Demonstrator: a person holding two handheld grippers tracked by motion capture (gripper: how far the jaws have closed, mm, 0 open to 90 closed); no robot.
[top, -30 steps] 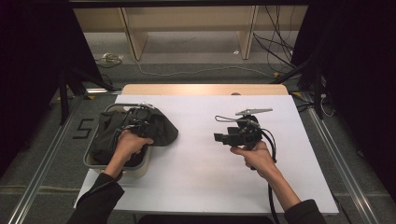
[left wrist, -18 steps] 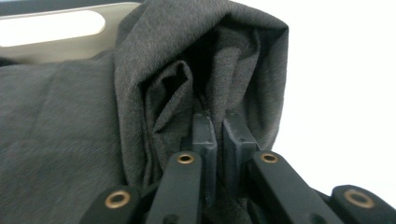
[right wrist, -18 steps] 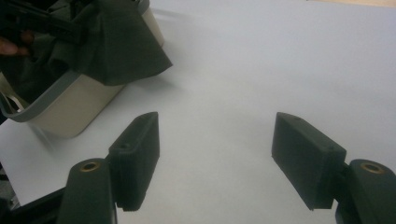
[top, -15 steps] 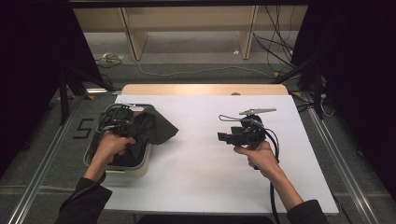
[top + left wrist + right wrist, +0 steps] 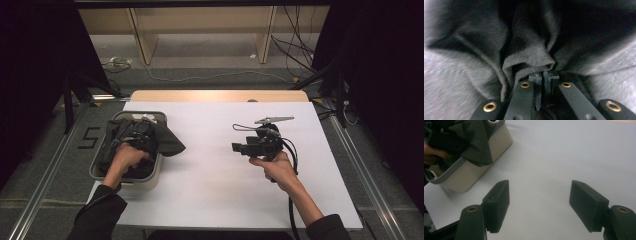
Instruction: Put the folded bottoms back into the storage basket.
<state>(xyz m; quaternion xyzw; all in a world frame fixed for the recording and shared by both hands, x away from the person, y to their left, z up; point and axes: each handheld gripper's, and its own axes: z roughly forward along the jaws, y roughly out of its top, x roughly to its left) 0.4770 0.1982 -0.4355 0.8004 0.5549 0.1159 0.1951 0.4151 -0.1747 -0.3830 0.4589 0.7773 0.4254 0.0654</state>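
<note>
**Speaker one:** Grey knitted fabric, a dark crumpled cloth [image 5: 529,57], bunches right in front of our left gripper [image 5: 543,76] in the left gripper view. Its two black jaws have just been closing and now sit pressed together on a fold of that cloth.

**Speaker two:** From the high view we see where that is: the cloth [image 5: 167,140] lies in a cream rectangular plastic basket with a grey rim [image 5: 150,175], near the left edge of the white table top [image 5: 210,190]. One corner of the cloth hangs over the basket's right side. Our left hand [image 5: 125,157] reaches down into the basket, with the left gripper [image 5: 137,137] buried in the fabric.

**Speaker one:** And the other side?

**Speaker two:** Our right gripper [image 5: 240,148] is held above the bare table, well apart from the basket and pointing toward it. In the right gripper view its jaws are spread wide with nothing between them [image 5: 539,205], and the basket [image 5: 471,175] with the draped cloth [image 5: 476,142] shows at upper left.
</note>
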